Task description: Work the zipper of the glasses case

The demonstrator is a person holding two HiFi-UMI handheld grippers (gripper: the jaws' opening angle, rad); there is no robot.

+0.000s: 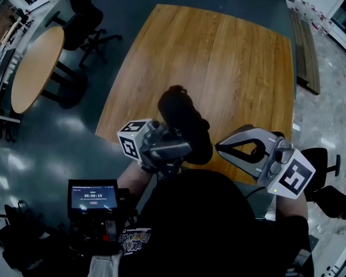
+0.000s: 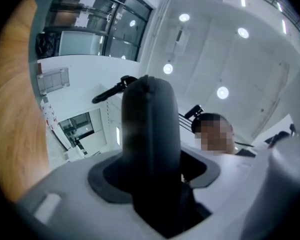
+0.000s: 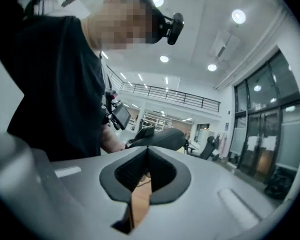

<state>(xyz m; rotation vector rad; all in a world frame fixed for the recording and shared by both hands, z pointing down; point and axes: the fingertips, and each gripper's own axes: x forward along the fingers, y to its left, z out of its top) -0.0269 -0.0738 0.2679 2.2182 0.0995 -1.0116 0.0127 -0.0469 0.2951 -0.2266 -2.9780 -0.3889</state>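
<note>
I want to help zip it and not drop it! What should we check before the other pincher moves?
1. Left gripper has the glasses case: ok, its pads are clamped on the dark case.
2. Case is up off the wooden table: ok, it is held in the air.
3. Right gripper is free: ok, nothing is between its jaws.
4. Right gripper faces the case: ok, the case shows just past its tips in the right gripper view.
5. Right jaws are open enough to pinch: not ok, they are shut together.
6. Zipper pull is spotted: cannot tell, no view shows it clearly.
</note>
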